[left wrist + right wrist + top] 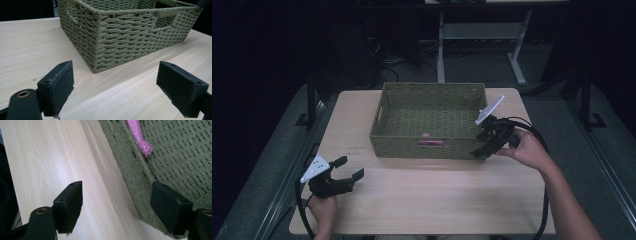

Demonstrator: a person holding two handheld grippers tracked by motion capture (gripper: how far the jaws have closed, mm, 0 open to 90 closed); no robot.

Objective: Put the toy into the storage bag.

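A pink toy (140,138) is seen inside the basket (387,142), beyond the right tongs (122,205), spread astride its wall. The left tongs (117,87) are spread empty nearby. The wall could be snagged.

I can't read any text, label, brand or number here. There is a faint dark mark on my table (357,148) left of the basket (428,148), too small to make out.

We see bare pale wooden worktop (432,200) before the green woven rectangular basket (428,146), its walls blocking passage at centre, our right gripper (482,144) straddling its near right corner, open top free
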